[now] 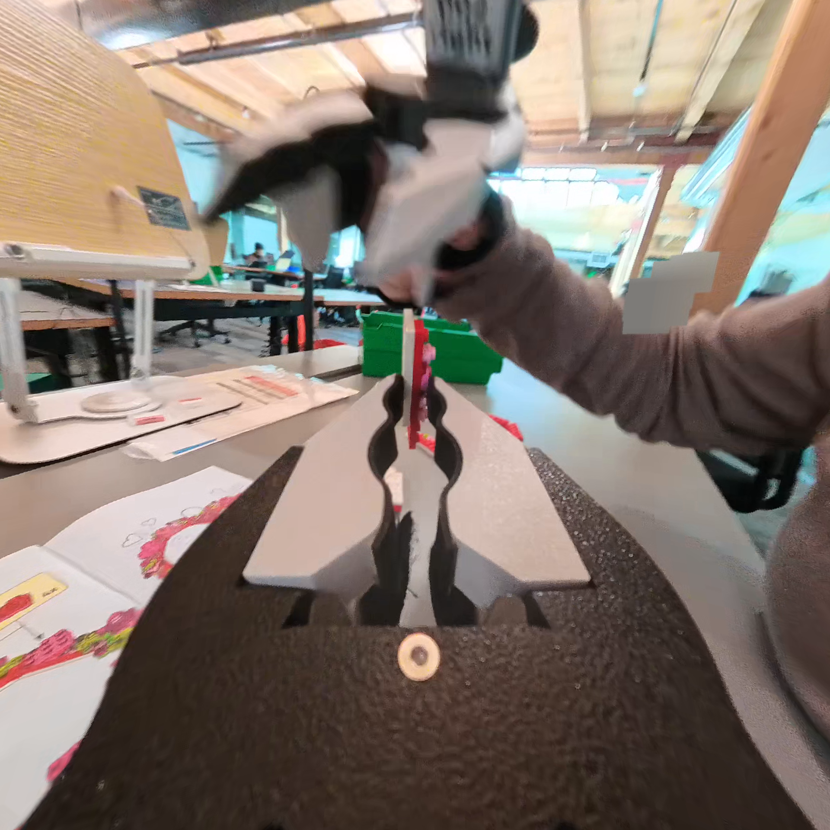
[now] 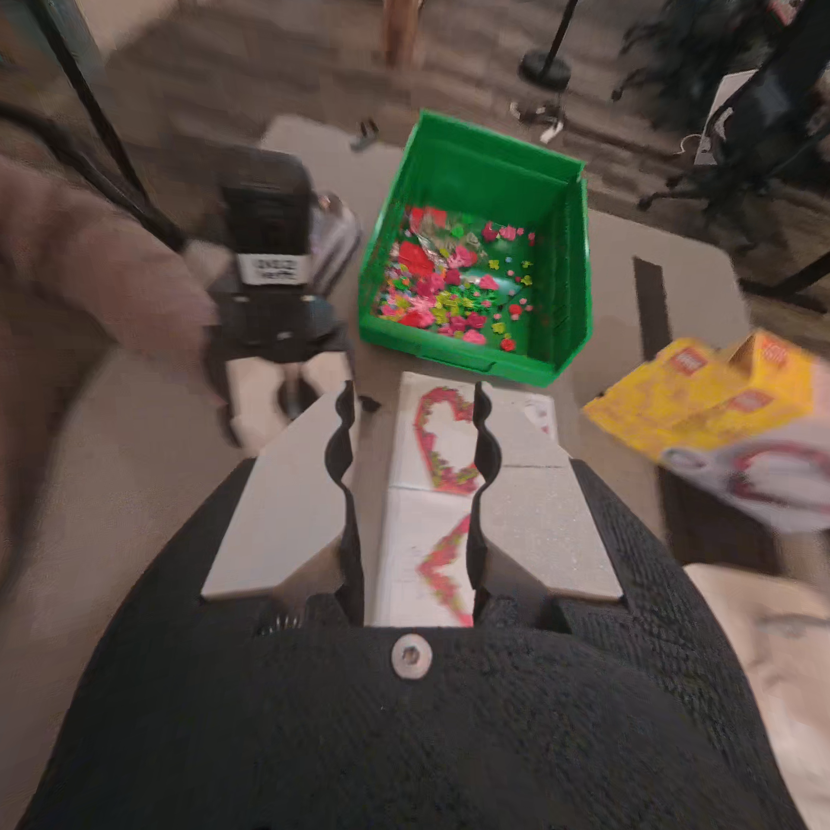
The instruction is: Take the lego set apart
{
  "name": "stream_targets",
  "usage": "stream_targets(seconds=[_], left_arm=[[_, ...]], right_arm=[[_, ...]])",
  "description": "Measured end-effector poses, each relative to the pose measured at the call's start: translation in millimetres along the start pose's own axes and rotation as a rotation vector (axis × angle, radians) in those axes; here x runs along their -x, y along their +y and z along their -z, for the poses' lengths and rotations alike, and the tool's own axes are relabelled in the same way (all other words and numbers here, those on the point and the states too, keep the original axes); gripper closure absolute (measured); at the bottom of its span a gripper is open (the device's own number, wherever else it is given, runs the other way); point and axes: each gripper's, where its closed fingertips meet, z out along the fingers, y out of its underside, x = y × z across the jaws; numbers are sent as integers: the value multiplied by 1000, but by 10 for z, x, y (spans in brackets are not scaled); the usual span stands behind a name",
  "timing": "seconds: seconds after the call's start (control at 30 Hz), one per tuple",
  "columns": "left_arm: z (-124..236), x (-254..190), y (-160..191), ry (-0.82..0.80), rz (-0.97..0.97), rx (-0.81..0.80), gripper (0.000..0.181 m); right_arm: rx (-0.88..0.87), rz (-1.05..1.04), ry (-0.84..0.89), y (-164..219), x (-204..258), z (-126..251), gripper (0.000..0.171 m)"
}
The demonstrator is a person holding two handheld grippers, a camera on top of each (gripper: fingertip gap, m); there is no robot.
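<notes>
My left gripper point(image 1: 415, 379) is shut on the lego set point(image 1: 417, 386), a thin white plate held on edge with red and pink pieces on its right face. It sticks up past the fingertips. My right gripper point(image 2: 413, 390) is open and empty, looking down at the table. In the left wrist view it shows blurred point(image 1: 359, 202) above the set, in a hand with a brown sleeve point(image 1: 629, 350). The left gripper shows at the left of the right wrist view point(image 2: 269, 269); the set is not clear there.
A green bin point(image 2: 471, 188) with several loose red, pink and green pieces stands beyond both grippers; it also shows in the left wrist view point(image 1: 453, 359). An open instruction booklet point(image 2: 426, 539) lies under the right gripper. A yellow box point(image 2: 718, 404) is at the right. A white lamp base point(image 1: 116, 404) is at the left.
</notes>
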Motion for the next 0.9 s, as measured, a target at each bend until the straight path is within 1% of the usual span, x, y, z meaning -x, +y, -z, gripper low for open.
stream_targets(seconds=[0.03,0.13,0.17,0.23,0.33,0.47,0.53,0.6,0.67,0.7,0.73,0.77,0.8,0.9], left_arm=[[10,-23,-38,31,24,-21,174],[18,-127,-92,135,75,-58,174],[9,-188,-86,178,92,-59,174],[-16,-312,-40,246,93,-43,174],[-49,-465,40,309,74,-13,174],[-70,-597,114,373,81,14,175],[-93,-611,183,375,72,43,174],[-140,-564,251,342,96,62,173],[-196,-437,336,252,122,87,170],[-220,-379,397,212,130,118,166],[-242,-355,452,192,142,150,157],[-270,-345,486,177,161,169,149],[-304,-322,502,147,184,173,145],[-397,-246,502,52,262,142,142]], right_arm=[[-23,-78,-14,106,129,118,119],[-49,-218,2,437,413,284,121],[-74,-254,-10,496,510,289,128],[-131,-302,-50,545,697,270,133],[-174,-306,-37,620,805,263,155],[-168,-324,-47,745,939,247,159],[-157,-308,0,822,944,249,160],[-145,-308,86,911,885,269,160],[-119,-328,221,1036,759,307,161],[-98,-328,313,1109,675,340,161],[-68,-310,410,1185,593,385,161],[-20,-274,504,1264,522,436,161],[37,-220,594,1331,462,490,161],[189,-37,793,1436,364,610,161]])
